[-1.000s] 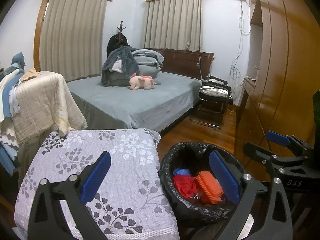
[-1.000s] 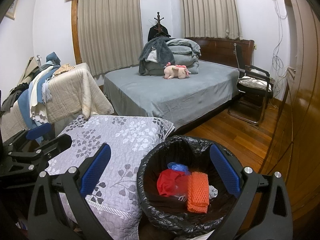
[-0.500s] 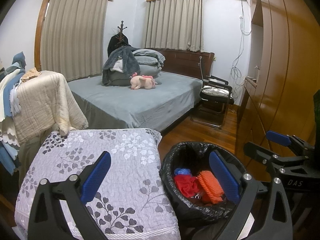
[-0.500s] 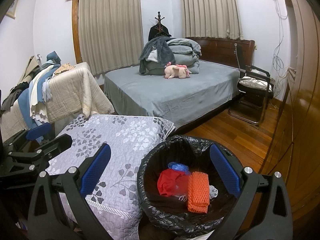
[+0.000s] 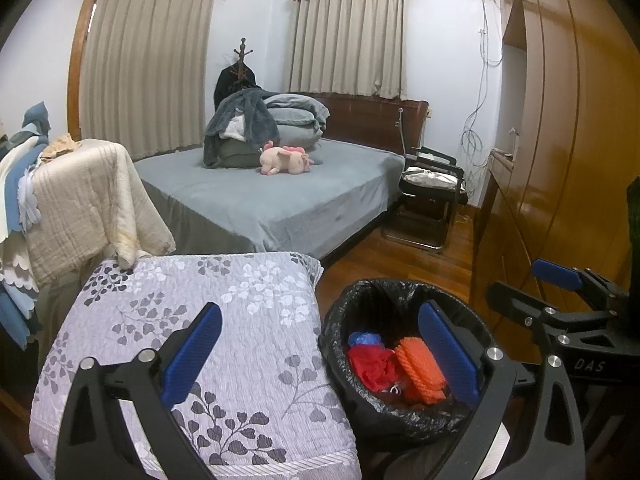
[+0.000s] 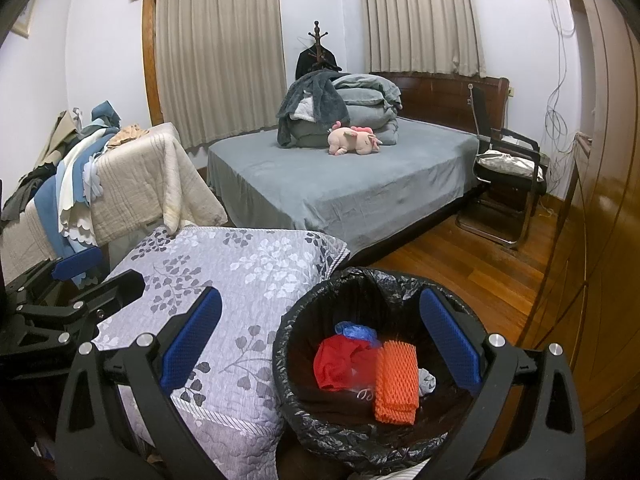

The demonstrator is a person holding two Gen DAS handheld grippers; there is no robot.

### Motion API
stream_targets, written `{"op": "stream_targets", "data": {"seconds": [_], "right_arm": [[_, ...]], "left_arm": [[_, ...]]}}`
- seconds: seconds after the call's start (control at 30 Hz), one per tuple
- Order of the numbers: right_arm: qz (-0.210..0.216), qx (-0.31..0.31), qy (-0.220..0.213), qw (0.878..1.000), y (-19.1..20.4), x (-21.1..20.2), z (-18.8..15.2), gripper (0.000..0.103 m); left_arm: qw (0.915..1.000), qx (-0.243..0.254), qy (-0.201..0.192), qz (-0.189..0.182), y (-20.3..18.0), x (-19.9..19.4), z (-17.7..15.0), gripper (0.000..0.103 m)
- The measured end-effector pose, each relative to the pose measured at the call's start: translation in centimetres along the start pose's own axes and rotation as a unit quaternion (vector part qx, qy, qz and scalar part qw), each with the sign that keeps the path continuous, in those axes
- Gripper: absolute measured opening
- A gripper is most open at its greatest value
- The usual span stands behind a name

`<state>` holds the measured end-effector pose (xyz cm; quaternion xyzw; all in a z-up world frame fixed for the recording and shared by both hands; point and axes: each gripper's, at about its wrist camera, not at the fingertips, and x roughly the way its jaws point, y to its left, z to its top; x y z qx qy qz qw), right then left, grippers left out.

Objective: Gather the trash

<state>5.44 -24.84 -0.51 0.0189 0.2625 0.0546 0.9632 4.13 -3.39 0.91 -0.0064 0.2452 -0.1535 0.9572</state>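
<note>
Left wrist: left gripper [image 5: 320,350] spread, empty; trash bin [image 5: 340,344] at five o'clock, holding red and orange scraps.

Right wrist: right gripper [image 6: 320,340] spread, empty, over bin at six. Collection seemingly finished; no loose trash visible.

The bin [image 6: 296,364] stands upright on the wood floor, just beside the quilt, lined with a black bag (crinkled over the rim). Inside lie an orange net [image 6: 396,380], a red wad [image 6: 332,364], a blue scrap [image 6: 356,330] and something pale [image 6: 426,382].
</note>
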Motion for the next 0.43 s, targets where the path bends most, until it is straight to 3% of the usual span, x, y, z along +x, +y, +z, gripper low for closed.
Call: {"op": "stream_targets", "data": {"seconds": [0.43], "right_arm": [[0.000, -0.001, 0.000, 1.000, 0.02, -0.01, 0.02, 0.097]], "left_arm": [[1.0000, -0.004, 0.005, 0.002, -0.08, 0.78, 0.64, 0.097]]}}
